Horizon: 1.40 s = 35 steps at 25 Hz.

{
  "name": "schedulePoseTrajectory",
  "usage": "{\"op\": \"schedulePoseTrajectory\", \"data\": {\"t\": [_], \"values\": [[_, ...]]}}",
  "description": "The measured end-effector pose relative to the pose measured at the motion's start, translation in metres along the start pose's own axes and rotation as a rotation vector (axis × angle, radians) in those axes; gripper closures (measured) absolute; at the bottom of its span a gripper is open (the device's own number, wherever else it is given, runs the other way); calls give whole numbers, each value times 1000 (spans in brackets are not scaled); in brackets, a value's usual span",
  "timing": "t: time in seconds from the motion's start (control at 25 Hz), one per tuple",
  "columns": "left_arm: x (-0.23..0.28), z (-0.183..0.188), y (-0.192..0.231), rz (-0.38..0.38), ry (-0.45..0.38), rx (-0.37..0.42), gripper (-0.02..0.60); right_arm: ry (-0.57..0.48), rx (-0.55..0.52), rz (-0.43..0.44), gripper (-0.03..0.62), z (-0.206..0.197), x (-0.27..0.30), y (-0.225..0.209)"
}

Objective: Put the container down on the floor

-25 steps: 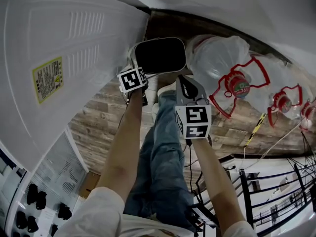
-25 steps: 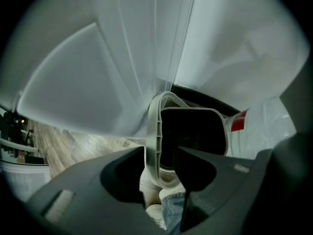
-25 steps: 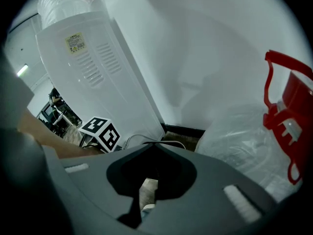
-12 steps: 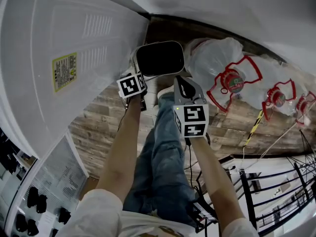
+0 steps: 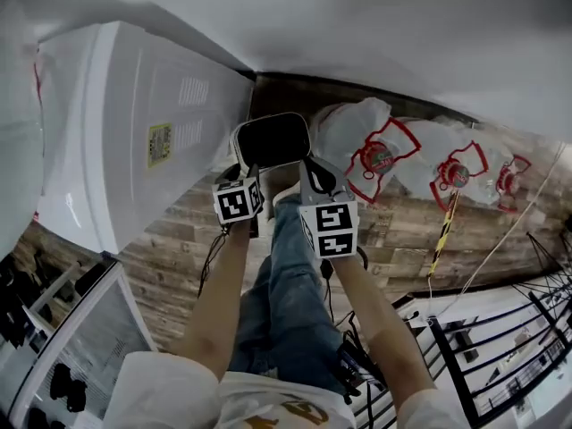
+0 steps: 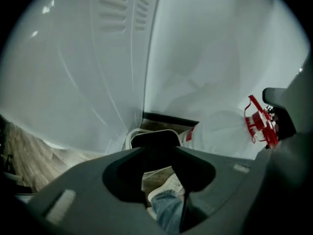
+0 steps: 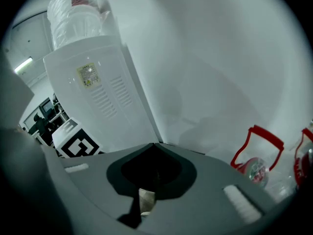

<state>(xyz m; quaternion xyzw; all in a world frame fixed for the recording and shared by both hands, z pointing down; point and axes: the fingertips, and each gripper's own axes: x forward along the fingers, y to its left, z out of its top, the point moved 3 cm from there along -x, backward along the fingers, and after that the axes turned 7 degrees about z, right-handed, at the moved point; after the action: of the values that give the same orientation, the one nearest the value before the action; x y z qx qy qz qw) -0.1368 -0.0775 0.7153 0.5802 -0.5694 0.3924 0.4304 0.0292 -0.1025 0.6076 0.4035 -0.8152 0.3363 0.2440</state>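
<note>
Now against earlier: container [image 5: 271,139] and both grippers show smaller and lower, closer to the floor [image 5: 179,248]; more of the white dispenser [image 5: 134,150] is in view.
Left gripper [image 5: 248,170]: jaws nearly together, clamped on the container's near-left rim.
Right gripper [image 5: 311,170]: jaws closed to a point on its near-right rim.
Container: low between dispenser and water jug [image 5: 375,155]; floor contact unclear.

White wall [image 5: 402,34] meets wood-plank floor [image 5: 170,257] beside water dispenser [image 5: 116,132].

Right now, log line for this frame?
container: held by both | left gripper: shut on container | right gripper: shut on container | floor contact: cannot tell
</note>
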Motion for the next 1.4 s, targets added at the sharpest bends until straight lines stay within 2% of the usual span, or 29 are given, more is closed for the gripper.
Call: {"op": "schedulePoseTrajectory", "data": {"t": [0.16,0.28,0.6,0.96,1.24,1.4], "values": [[-58,36,-14,-34,-148,63,439,-30,-17,-24,571,27,-30,-1],[-97,55,-24,-64,-222,123,463,-41,-22,-63,570,42,-53,0],[-179,78,-33,-127,-310,169,479,-97,-30,-119,571,81,-112,22],[-285,83,-57,-231,-455,165,506,-238,-54,-195,571,119,-220,53],[-354,75,-72,-287,-537,216,508,-346,-65,-239,571,121,-283,91],[-389,81,-73,-338,-588,197,526,-404,-46,-246,571,124,-305,108]]}}
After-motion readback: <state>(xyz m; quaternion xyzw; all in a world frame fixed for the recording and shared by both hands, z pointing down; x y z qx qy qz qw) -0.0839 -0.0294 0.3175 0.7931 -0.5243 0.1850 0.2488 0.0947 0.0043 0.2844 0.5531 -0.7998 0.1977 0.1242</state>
